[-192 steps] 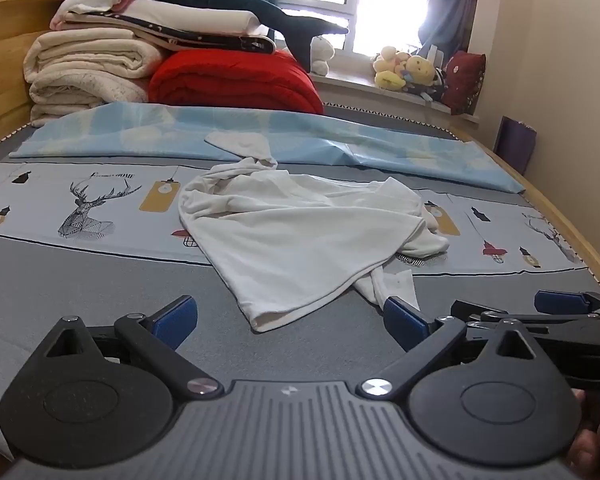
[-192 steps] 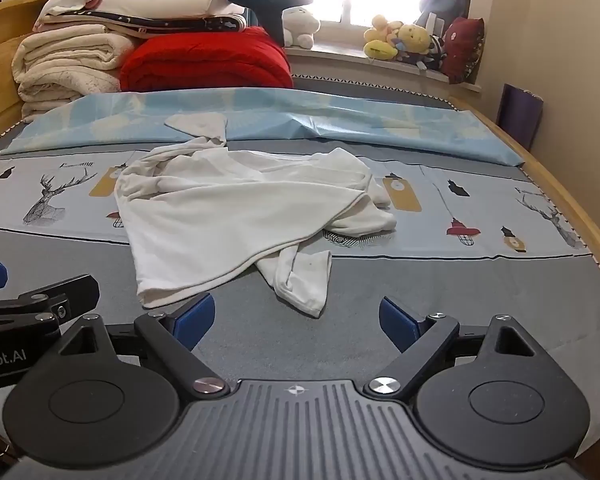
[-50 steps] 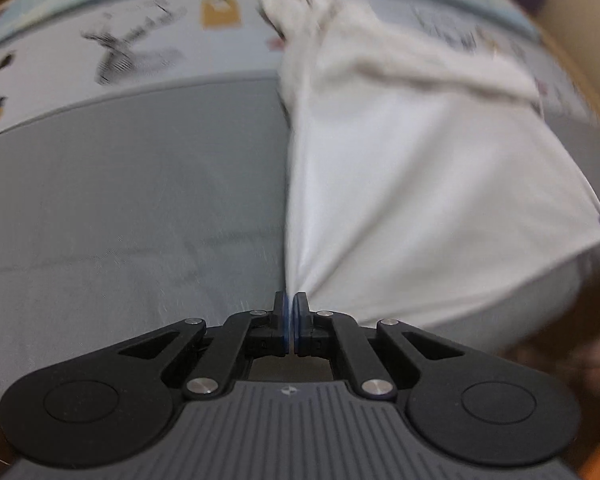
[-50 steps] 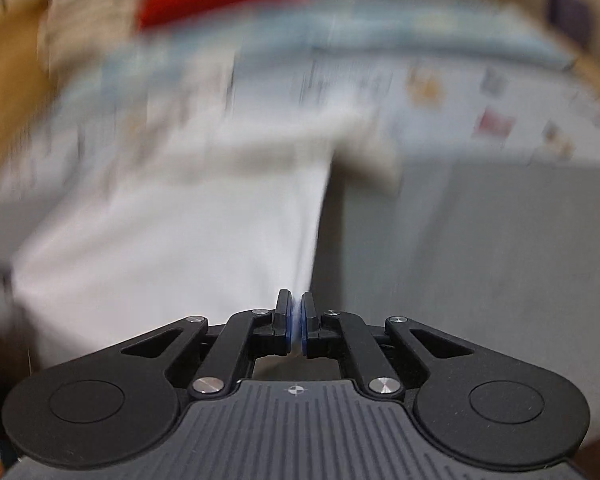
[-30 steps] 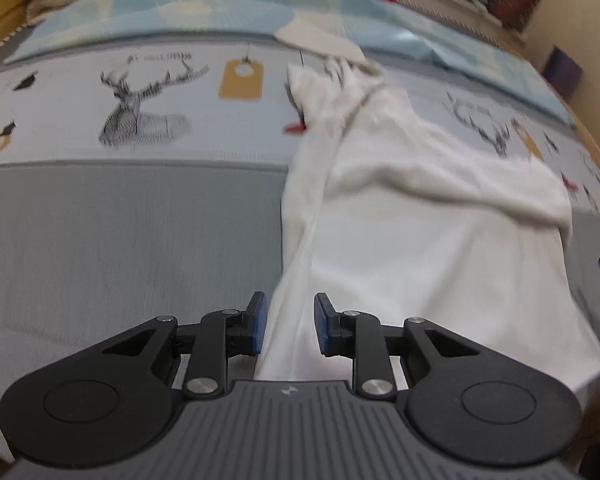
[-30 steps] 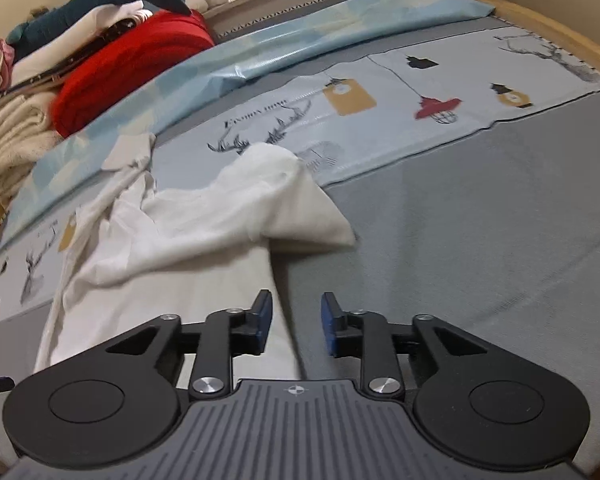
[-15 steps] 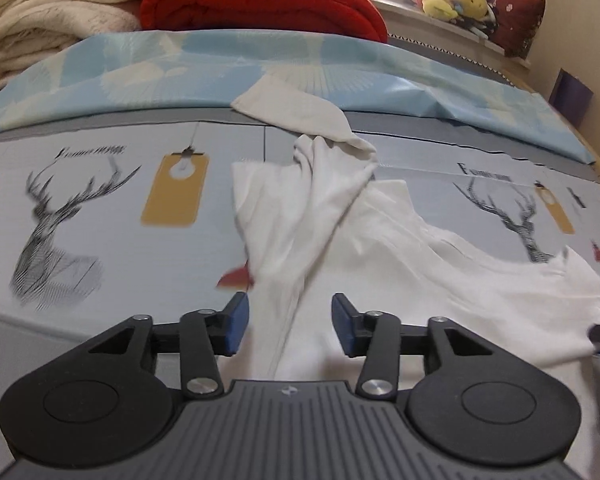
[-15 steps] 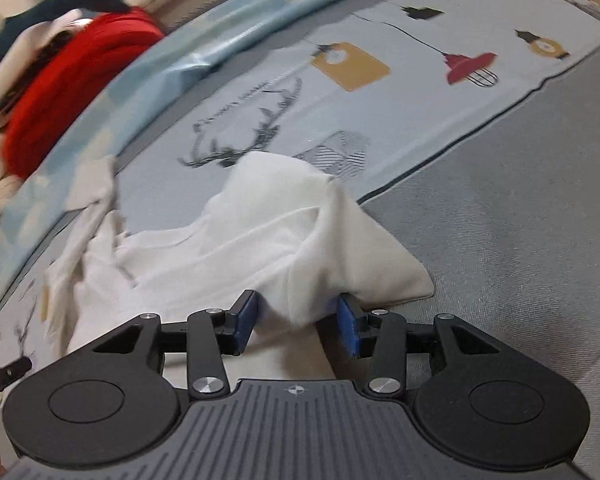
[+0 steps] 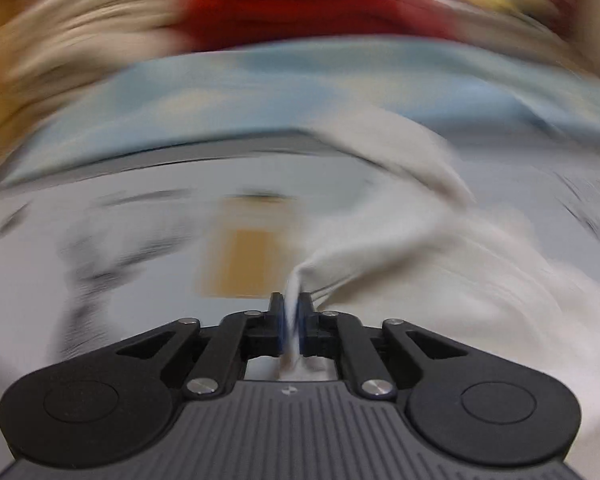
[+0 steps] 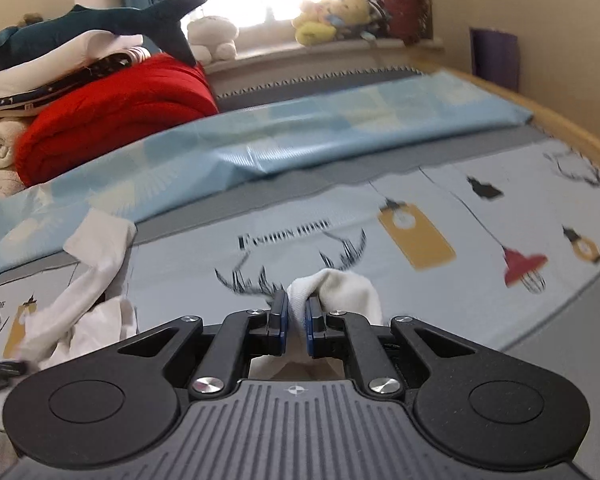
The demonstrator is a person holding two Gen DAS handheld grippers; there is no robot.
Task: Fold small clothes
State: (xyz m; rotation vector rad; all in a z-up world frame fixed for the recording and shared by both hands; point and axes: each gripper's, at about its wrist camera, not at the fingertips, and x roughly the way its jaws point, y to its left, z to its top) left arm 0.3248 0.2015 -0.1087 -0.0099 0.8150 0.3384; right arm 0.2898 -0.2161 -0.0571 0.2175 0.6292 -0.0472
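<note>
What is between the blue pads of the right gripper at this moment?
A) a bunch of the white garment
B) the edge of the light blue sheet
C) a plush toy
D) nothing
A: in the right wrist view, the right gripper pinches a bunch of the white garment.

Left wrist view motion-blurred; white garment (image 9: 440, 264) outline smeared, bedding prints unreadable.

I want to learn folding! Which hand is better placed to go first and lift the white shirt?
Probably neither alone. The left gripper and right gripper are each pinching a fold of the white shirt, so lifting together looks best.
</note>
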